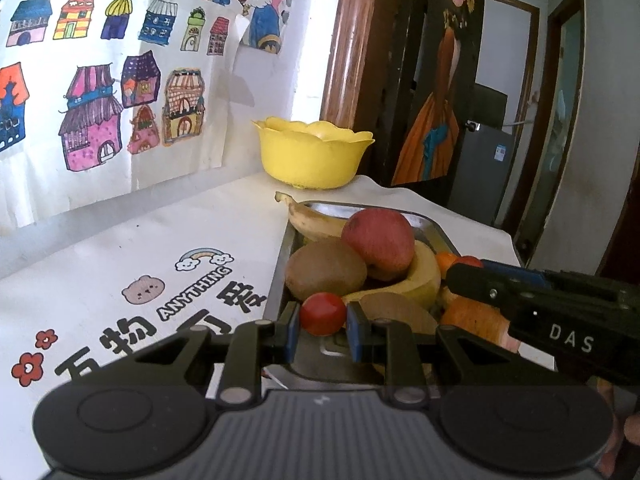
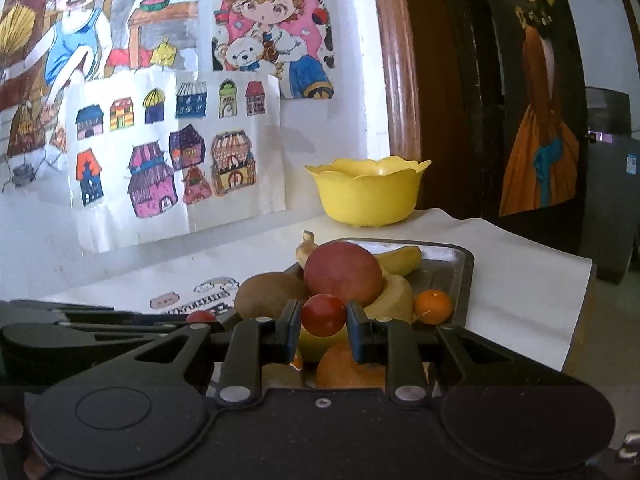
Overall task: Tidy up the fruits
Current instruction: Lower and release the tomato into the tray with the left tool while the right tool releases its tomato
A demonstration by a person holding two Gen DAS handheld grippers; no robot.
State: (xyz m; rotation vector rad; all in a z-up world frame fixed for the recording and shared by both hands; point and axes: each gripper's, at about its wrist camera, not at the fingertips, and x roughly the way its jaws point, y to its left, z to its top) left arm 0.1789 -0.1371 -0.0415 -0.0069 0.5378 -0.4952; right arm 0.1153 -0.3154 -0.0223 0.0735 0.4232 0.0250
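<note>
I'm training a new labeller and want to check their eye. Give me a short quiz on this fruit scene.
1. True or false: the yellow bowl stands on the table beyond the metal tray.
2. What is the left gripper shut on? A) a kiwi B) a cherry tomato C) an orange
3. Which fruit sits highest on the pile in the tray?

Key: 1 true. 2 B. 3 the red apple.
</note>
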